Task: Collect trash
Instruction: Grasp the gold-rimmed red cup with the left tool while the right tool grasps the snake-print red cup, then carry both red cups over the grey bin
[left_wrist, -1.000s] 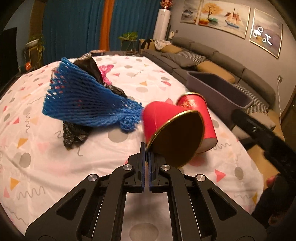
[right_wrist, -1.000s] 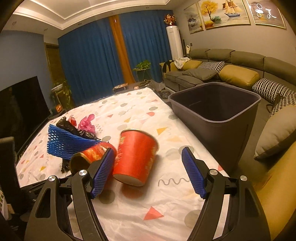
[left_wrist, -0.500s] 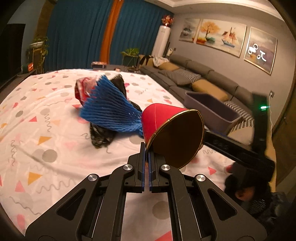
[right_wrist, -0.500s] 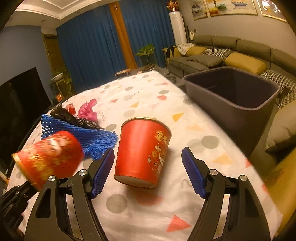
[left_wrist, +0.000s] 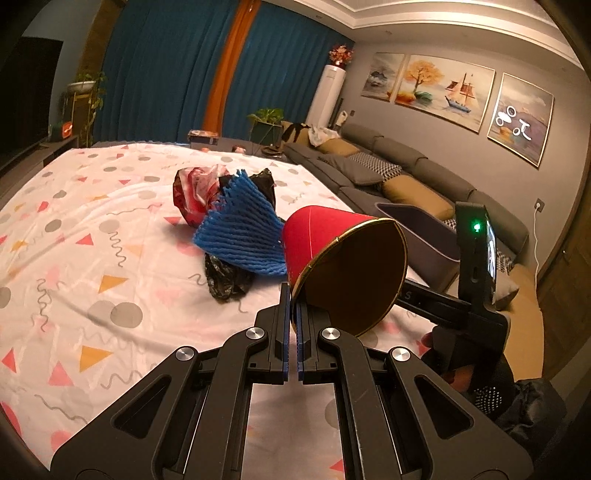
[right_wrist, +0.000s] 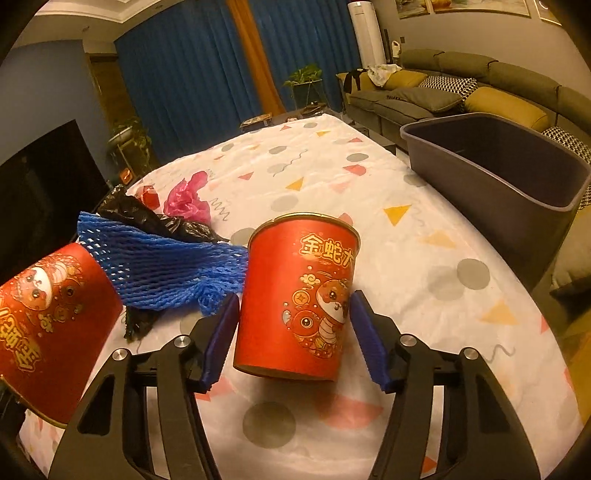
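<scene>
**Left wrist view: one cup pinched by its rim, most of the other trash half hidden**

Left wrist view: the left gripper is closed tight on the rim of a red paper cup, held off the patterned tablecloth with its dark mouth toward the lens. The cup hides part of the blue foam net, which lies over a black plastic bag. Only a corner of the grey bin shows past the cup, and the right-hand device blocks the rest.

Right wrist view: the right gripper has just been closing around a second red cup lying on the cloth. Its blue pads sit beside the cup's walls; whether they touch yet is hard to tell. The held cup is cut off at the left edge. The bin stands at the table's right edge, its base out of sight.
</scene>
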